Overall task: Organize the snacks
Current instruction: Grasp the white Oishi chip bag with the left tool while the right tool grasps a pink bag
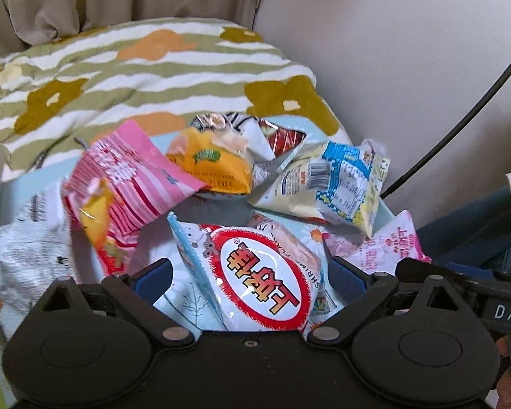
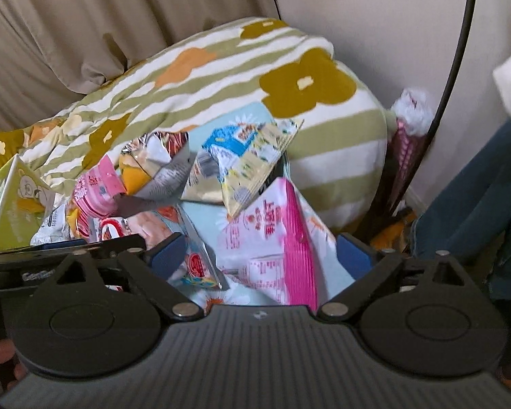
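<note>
Snack bags lie heaped on a light blue flowered sheet (image 1: 184, 303). In the left wrist view my left gripper (image 1: 250, 276) stands open over a white shrimp-flake bag with a red ring (image 1: 259, 272); the bag lies between the blue pads without being pressed. Behind it are a pink striped bag (image 1: 129, 177), an orange bag (image 1: 214, 167) and a blue-and-cream bag (image 1: 334, 184). In the right wrist view my right gripper (image 2: 260, 257) is open around a pink-and-white bag (image 2: 272, 235), which is not gripped. The shrimp-flake bag's corner (image 2: 201, 266) lies by the left pad.
A thick green-striped quilt with flowers (image 1: 153, 64) rises behind the heap, with a beige curtain (image 2: 85, 17) and wall beyond. A black cable (image 1: 460, 116) runs along the wall at right. A person's jeans leg (image 2: 477, 204) stands at right. A yellow-green pack (image 2: 13, 204) sits far left.
</note>
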`<action>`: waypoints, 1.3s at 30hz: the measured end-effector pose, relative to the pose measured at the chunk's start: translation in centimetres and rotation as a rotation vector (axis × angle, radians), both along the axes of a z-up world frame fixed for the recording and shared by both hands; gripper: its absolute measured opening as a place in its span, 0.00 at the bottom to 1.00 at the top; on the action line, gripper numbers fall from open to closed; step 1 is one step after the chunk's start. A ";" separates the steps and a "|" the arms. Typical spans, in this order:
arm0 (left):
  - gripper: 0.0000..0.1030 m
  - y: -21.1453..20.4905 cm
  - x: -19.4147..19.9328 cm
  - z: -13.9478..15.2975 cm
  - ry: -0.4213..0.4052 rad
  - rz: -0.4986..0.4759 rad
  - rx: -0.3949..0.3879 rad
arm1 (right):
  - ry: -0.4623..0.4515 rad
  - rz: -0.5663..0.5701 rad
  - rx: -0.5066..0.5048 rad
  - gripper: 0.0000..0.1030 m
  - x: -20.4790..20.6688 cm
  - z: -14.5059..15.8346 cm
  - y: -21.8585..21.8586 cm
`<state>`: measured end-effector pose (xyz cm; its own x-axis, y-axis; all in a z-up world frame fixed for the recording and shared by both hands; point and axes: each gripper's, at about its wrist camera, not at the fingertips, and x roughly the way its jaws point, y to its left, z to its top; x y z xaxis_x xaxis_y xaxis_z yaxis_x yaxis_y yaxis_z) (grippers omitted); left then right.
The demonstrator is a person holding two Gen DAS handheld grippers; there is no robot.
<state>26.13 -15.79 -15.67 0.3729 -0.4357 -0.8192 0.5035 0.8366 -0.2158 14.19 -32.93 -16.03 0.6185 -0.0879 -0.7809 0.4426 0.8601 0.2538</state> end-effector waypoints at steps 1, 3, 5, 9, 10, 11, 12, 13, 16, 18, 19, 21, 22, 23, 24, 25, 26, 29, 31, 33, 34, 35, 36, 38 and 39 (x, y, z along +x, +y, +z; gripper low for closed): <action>0.92 -0.1 0.1 -0.2 0.010 0.003 -0.002 | 0.005 -0.001 0.010 0.97 0.1 -0.3 -0.1; 0.92 -0.2 0.5 -0.7 0.028 0.008 -0.007 | 0.009 -0.003 0.025 0.95 0.3 -0.7 -0.2; 0.92 -0.3 0.8 -1.0 0.043 0.009 -0.016 | 0.016 -0.006 0.035 0.92 0.6 -1.0 -0.3; 0.89 -0.4 1.2 -1.5 0.074 0.008 -0.039 | 0.022 -0.007 0.044 0.92 0.9 -1.4 -0.6; 0.87 -0.4 1.3 -1.6 0.084 0.009 -0.050 | 0.025 -0.006 0.043 0.92 1.0 -1.5 -0.7; 0.85 -0.4 1.4 -1.6 0.091 0.008 -0.057 | 0.029 -0.003 0.043 0.92 1.1 -1.6 -0.7; 0.82 -0.3 1.4 -1.7 0.096 0.004 -0.060 | 0.031 0.000 0.045 0.92 1.3 -1.8 -0.7; 0.77 -0.4 1.4 -1.8 0.099 0.002 -0.047 | 0.033 0.001 0.049 0.92 1.4 -1.9 -0.8; 0.70 -0.4 1.4 -1.8 0.088 -0.006 -0.024 | 0.038 0.010 0.053 0.92 1.7 -2.2 -0.7; 0.68 -0.1 1.4 -1.7 0.096 -0.005 -0.029 | 0.041 0.018 0.048 0.92 2.0 -2.3 -0.6; 0.68 0.0 1.4 -1.7 0.098 -0.004 -0.029 | 0.043 0.021 0.046 0.92 2.1 -2.4 -0.6; 0.67 0.2 1.3 -1.5 0.096 -0.006 -0.024 | 0.045 0.029 0.043 0.92 2.4 -2.5 -0.5; 0.67 0.4 1.1 -1.4 0.092 -0.005 -0.020 | 0.046 0.033 0.041 0.92 2.5 -2.6 -0.5; 0.67 0.6 1.0 -1.3 0.085 -0.004 -0.018 | 0.048 0.039 0.036 0.92 2.6 -2.7 -0.4; 0.67 0.8 0.8 -1.1 0.077 -0.003 -0.013 | 0.050 0.046 0.030 0.92 2.8 -2.8 -0.3; 0.67 1.0 0.6 -1.0 0.070 -0.001 -0.008 | 0.053 0.052 0.024 0.92 3.0 -2.8 -0.3; 0.67 1.1 0.5 -0.9 0.064 0.002 -0.005 | 0.055 0.059 0.019 0.92 3.1 -2.9 -0.1; 0.67 1.6 0.1 -0.5 0.046 0.009 0.007 | 0.060 0.085 -0.008 0.92 3.7 -3.2 0.3; 0.67 1.9 -0.2 -0.3 0.035 0.015 0.015 | 0.069 0.109 -0.037 0.92 4.2 -3.5 0.8; 0.67 2.1 -0.4 -0.2 0.026 0.020 0.020 | 0.074 0.131 -0.059 0.91 4.5 -3.8 1.3; 0.67 2.3 -0.5 -0.2 0.023 0.022 0.023 | 0.076 0.138 -0.068 0.89 4.6 -3.9 1.5; 0.67 2.3 -0.6 -0.1 0.022 0.025 0.025 | 0.079 0.144 -0.076 0.88 4.7 -4.0 1.6; 0.67 2.3 -0.7 -0.1 0.021 0.027 0.027 | 0.081 0.150 -0.080 0.86 4.8 -4.2 1.7; 0.67 2.4 -0.9 -0.1 0.019 0.034 0.030 | 0.083 0.155 -0.071 0.85 4.9 -4.5 1.6; 0.67 2.5 -0.9 0.0 0.018 0.038 0.031 | 0.083 0.155 -0.065 0.85 5.0 -4.7 1.5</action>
<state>25.18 -13.27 -15.69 0.3738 -0.3955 -0.8390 0.4677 0.8615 -0.1977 19.16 -31.45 -20.69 0.5620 -0.0489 -0.8257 0.3210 0.9329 0.1633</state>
